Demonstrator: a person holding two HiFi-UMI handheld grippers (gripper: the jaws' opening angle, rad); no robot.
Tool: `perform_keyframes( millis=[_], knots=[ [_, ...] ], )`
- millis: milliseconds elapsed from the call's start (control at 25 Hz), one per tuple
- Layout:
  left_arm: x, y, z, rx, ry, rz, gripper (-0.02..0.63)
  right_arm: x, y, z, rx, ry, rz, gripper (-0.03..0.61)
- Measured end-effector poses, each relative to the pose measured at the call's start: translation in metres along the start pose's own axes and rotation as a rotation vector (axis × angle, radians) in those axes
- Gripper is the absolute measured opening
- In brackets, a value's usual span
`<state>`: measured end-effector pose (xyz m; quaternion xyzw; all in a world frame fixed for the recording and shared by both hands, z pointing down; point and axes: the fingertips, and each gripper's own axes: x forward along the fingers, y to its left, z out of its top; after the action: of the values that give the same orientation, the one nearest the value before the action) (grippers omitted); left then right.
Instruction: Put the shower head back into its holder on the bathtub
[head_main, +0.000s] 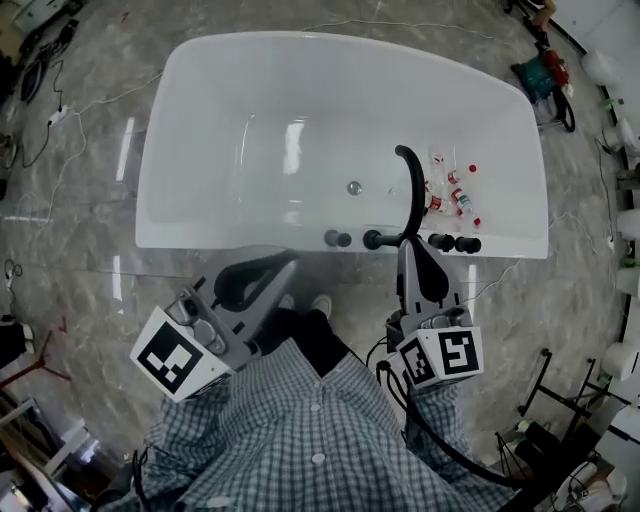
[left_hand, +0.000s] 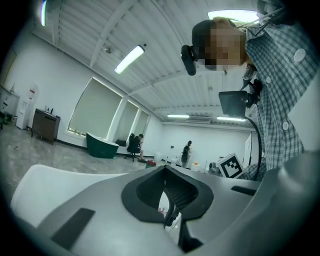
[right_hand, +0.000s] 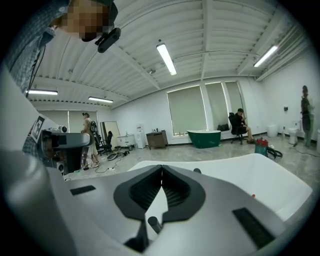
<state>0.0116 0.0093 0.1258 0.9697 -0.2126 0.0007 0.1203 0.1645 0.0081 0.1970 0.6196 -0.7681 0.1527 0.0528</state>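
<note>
black shower head (head_main: 381, 240) on bathtub rim (head_main: 250, 238)

Checked shirt (head_main: 300, 440), grey left hand-held gripper (head_main: 290, 265), black pads (head_main: 242, 283), marker cube (head_main: 175, 356), black cable (head_main: 440, 447)

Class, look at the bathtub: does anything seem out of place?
Yes: small red-capped bottles lie scattered inside the bathtub, at its right end in the head view, beside the black spout. They lie at mixed angles, as if dropped there.

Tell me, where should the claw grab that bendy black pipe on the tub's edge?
Probably the pipe's straight lower part, coming from outside the tub: it stands upright on the near rim, and its top hooks inward.
</note>
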Motion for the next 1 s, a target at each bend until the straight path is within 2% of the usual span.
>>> perform_keyframes(
  millis=[280,720,1000],
  knots=[
    [-0.007,-0.023,0.034,0.067,-0.003,-0.018,0.008,-0.032,0.003,0.051,-0.026,-0.082,-0.006,0.018],
    [-0.013,-0.035,0.057,0.099,-0.058,-0.02,0.008,-0.053,0.015,0.087,-0.095,-0.152,0.001,0.018],
    [-0.012,-0.042,0.063,0.112,-0.063,-0.029,0.008,-0.056,0.016,0.09,-0.061,-0.154,0.012,0.018]
  ],
)
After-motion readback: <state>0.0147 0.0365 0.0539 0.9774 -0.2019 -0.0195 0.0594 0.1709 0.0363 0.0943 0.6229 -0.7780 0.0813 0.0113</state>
